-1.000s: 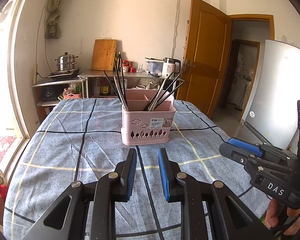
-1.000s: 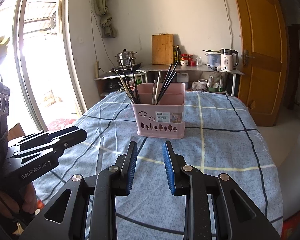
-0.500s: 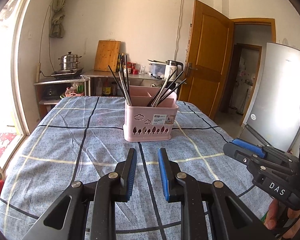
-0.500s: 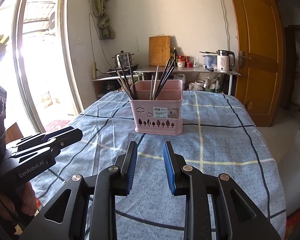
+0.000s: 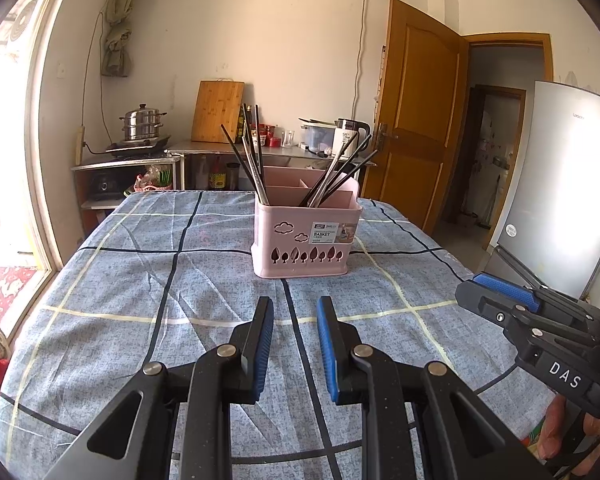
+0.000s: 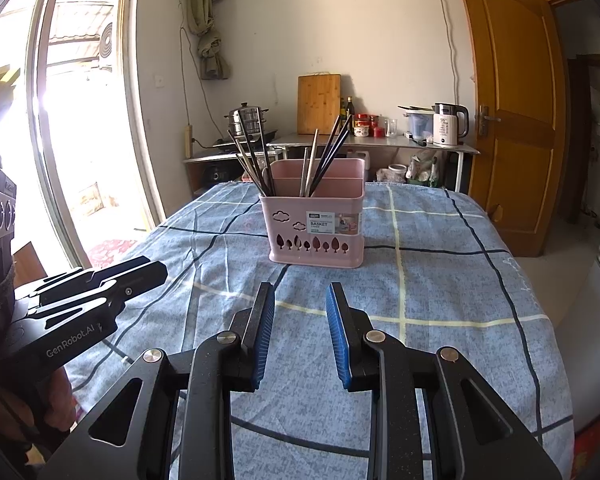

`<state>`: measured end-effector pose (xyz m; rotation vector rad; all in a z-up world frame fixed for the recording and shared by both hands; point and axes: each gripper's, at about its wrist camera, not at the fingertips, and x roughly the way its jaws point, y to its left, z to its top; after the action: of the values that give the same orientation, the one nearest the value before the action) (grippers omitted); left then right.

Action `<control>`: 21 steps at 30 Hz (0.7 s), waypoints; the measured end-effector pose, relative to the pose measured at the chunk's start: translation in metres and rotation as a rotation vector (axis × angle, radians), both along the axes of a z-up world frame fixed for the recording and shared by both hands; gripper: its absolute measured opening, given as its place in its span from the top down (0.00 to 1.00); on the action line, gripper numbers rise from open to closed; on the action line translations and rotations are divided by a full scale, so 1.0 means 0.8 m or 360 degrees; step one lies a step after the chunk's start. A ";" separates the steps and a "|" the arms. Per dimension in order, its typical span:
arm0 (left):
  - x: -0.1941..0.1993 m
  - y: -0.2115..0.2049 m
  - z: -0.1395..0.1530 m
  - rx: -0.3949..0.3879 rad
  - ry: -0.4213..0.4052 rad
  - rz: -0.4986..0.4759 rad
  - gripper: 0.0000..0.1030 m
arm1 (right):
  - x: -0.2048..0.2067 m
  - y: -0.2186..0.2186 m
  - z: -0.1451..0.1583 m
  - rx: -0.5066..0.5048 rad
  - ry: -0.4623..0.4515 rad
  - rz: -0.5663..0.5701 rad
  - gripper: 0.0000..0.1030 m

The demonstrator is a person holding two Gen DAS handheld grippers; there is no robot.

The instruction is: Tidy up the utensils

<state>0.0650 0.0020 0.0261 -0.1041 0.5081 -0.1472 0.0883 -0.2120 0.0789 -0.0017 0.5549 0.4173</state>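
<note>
Chopsticks (image 5: 256, 160) lean in the pink basket (image 5: 306, 236) ahead of both empty, part-open tongs, left (image 5: 294, 320) and right (image 6: 300, 308); approach from above, pinching one stick near its top.

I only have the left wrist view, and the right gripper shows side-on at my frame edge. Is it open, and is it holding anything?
Observer: The right wrist view shows the right gripper open, with nothing between its blue pads.
Operator: Good. That gripper's body hides part of the table from me. Is any loose utensil lying there?
Observer: None shows. The blue checked tablecloth is bare from the pink plastic utensil basket across to its right edge, and the basket stands upright almost straight ahead of that gripper, apart from it.
</note>
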 end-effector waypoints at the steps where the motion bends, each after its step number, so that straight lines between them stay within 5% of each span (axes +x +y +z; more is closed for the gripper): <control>1: 0.000 0.000 0.000 0.0002 -0.0001 0.0000 0.79 | 0.000 0.000 0.000 -0.0001 -0.0002 -0.0002 0.73; 21: -0.001 -0.004 -0.001 0.0030 0.0000 -0.0009 0.79 | 0.001 -0.001 0.001 0.0006 0.0010 -0.0001 0.73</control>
<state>0.0642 -0.0013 0.0252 -0.0844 0.5094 -0.1479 0.0890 -0.2125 0.0798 0.0037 0.5602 0.4181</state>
